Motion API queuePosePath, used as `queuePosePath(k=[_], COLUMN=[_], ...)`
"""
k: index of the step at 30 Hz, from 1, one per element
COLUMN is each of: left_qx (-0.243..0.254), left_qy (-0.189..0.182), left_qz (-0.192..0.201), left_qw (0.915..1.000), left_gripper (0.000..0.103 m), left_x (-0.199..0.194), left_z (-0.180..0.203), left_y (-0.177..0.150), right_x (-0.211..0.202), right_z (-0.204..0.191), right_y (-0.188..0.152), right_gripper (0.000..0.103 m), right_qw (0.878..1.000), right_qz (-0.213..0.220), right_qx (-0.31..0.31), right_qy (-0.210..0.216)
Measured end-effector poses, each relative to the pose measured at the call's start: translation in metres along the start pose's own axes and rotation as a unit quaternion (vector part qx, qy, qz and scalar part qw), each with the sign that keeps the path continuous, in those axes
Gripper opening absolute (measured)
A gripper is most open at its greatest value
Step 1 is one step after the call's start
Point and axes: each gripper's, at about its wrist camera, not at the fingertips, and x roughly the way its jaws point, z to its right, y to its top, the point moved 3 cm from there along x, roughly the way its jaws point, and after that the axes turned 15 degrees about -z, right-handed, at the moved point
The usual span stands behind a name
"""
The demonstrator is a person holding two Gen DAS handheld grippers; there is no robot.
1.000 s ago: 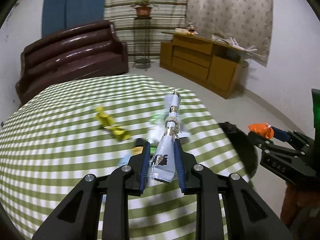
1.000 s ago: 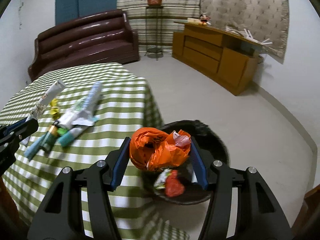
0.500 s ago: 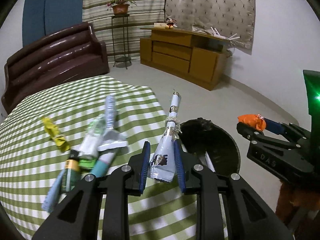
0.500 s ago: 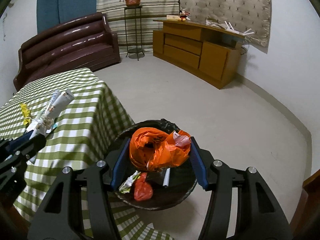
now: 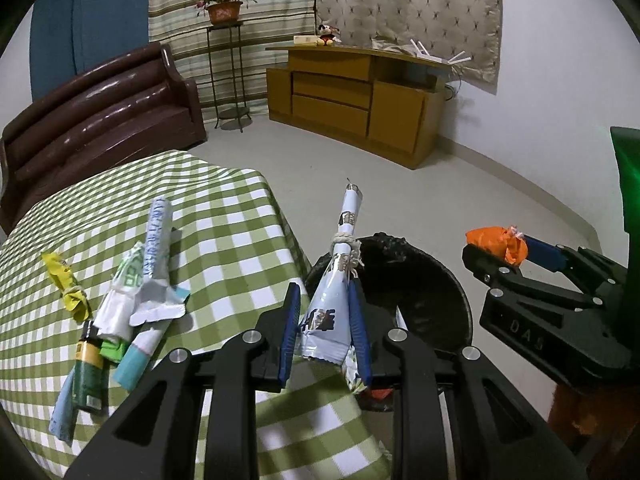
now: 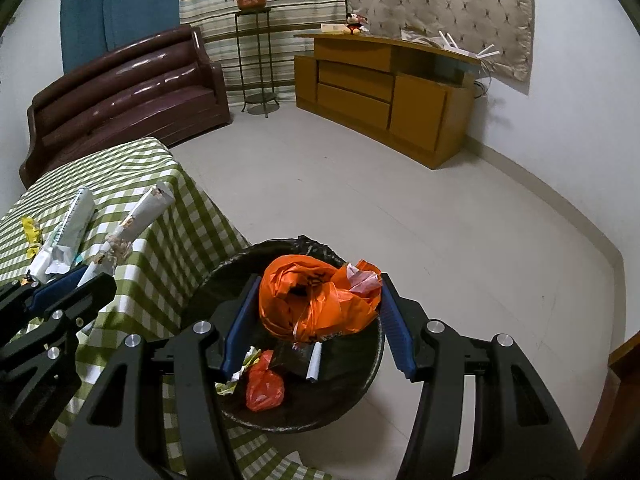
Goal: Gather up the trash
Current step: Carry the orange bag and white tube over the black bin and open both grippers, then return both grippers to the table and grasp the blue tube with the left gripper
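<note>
A pale blue knotted wrapper (image 5: pixel 334 284) is pinched between the fingers of the left gripper (image 5: pixel 325 334) at the lower centre of the left wrist view, its tip pointing up the frame. A crumpled orange plastic bag (image 6: pixel 316 298) is clamped in the right gripper (image 6: pixel 314 322), held above the black trash bin (image 6: pixel 360 376) at the lower centre of the right wrist view. More wrappers (image 5: pixel 136 280) are seen lying on the green checked tablecloth (image 5: pixel 224 240) at the left.
</note>
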Motion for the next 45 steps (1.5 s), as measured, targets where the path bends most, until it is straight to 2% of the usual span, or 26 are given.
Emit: queuePosePath(k=[5,7,9,11,12,26,34,45], left_qx=[0.004,0.002,0.001,-0.001,-0.001,-0.005,-0.019,-0.059], left_qy=[0.004,0.007,0.007,0.009,0.008,0.01,0.017,0.056], left_qz=[-0.004,-0.008,-0.013,-0.013,-0.013,-0.004,0.004,0.007], left_qw=[1.0,0.9999,0.9999,0.9999,0.9999,0.9999,0.9997,0.9967], left_gripper=[0.026,0.027,0.031,0.041,0.042,0.043,0.046,0.046], left_x=[0.009,0.011,0.014,0.015,0.016,0.003,-0.022,-0.052], left_z=[0.007,0.008,0.008,0.009,0.009,0.005,-0.023,-0.084], left_y=[0.009,0.011,0.014,0.016,0.018,0.009,-0.012,-0.057], right_x=[0.007,0.01,0.011,0.012,0.011,-0.006,-0.019,-0.031], right_z=[0.003,0.005,0.009,0.01,0.011,0.009,-0.021,-0.087], right_y=[0.004,0.004,0.004,0.005,0.006,0.005,-0.005,-0.019], right_gripper=[0.056,0.06,0.063,0.063,0.063,0.064,0.064,0.063], right_qw=[1.0,1.0,1.0,1.0,1.0,1.0,1.0,0.997], right_qz=[-0.006,-0.007,-0.007,-0.007,-0.007,0.003,0.001,-0.003], right_qx=[0.001,0.003,0.007,0.009,0.01,0.014,-0.009,-0.061], right_qy=[0.01,0.011,0.012,0.013,0.013,0.011,0.022,0.041])
